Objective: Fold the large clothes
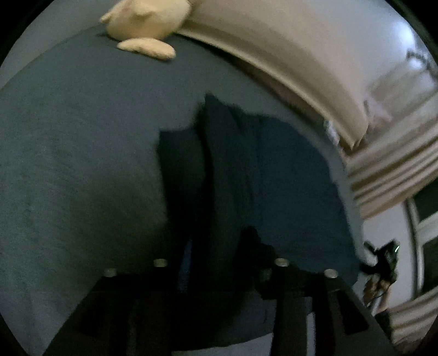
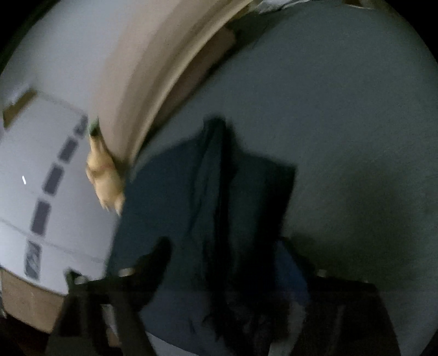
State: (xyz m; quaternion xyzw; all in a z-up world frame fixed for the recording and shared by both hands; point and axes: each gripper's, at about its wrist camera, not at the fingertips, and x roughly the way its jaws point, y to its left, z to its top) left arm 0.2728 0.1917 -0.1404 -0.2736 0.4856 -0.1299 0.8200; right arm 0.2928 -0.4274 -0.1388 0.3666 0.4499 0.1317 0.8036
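Left wrist view looks down over a bed [image 1: 68,153] covered with a grey-blue sheet. A dark navy garment [image 1: 232,169] lies on the sheet near the bed's right edge, bunched into long ridges that run away from the camera. The left tongs [image 1: 219,263] sit at the bottom of the picture, very dark and blurred; the garment's near end runs between the two fingers, but whether the pads press on the cloth cannot be told. At the far end of the bed a cream plush toy [image 1: 145,24] rests on the sheet, beside a beige headboard [image 1: 287,68] that curves along the bed's far side. To the right, past the bed's edge, hang striped curtains [image 1: 394,169] against a pale wall.

Right wrist view shows the same garment [image 2: 197,197] from the other side, lying on the sheet [image 2: 342,137] with a raised fold down its middle. The right tongs [image 2: 219,263] stand wide: one dark finger [image 2: 156,260] lies over the cloth on the left, the other is lost in shadow on the right, and the garment's near part lies between them without a visible pinch. A white panel [image 2: 54,191] with a row of dark rectangles stands to the left, off the bed, with a tan furry object [image 2: 105,175] blurred at the bed's corner.
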